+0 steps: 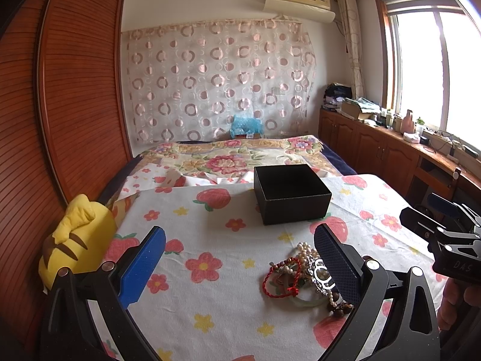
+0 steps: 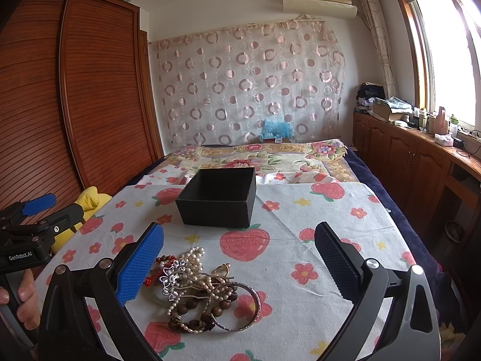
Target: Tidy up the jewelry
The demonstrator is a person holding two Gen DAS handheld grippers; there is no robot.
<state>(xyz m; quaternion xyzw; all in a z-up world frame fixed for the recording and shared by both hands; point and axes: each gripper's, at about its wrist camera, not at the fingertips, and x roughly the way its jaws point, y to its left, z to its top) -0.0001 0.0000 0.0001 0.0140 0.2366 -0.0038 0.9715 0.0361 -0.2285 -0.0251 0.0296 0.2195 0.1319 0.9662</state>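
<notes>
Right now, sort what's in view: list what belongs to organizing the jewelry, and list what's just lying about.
For the job:
- jewelry pile: pearl strands, wooden beads, bangle, red cord bracelet
- black box, open, beyond the pile
- left gripper and right gripper, both open

Lying about:
- yellow plush toy
- floral blanket
- blue bag
- bottles on the window counter

Box (image 2: 218,201): matt black card. Tablecloth (image 2: 300,240): printed woven cloth. Bangle (image 2: 240,307): glossy metal. Wardrobe (image 2: 90,90): slatted varnished wood.
</notes>
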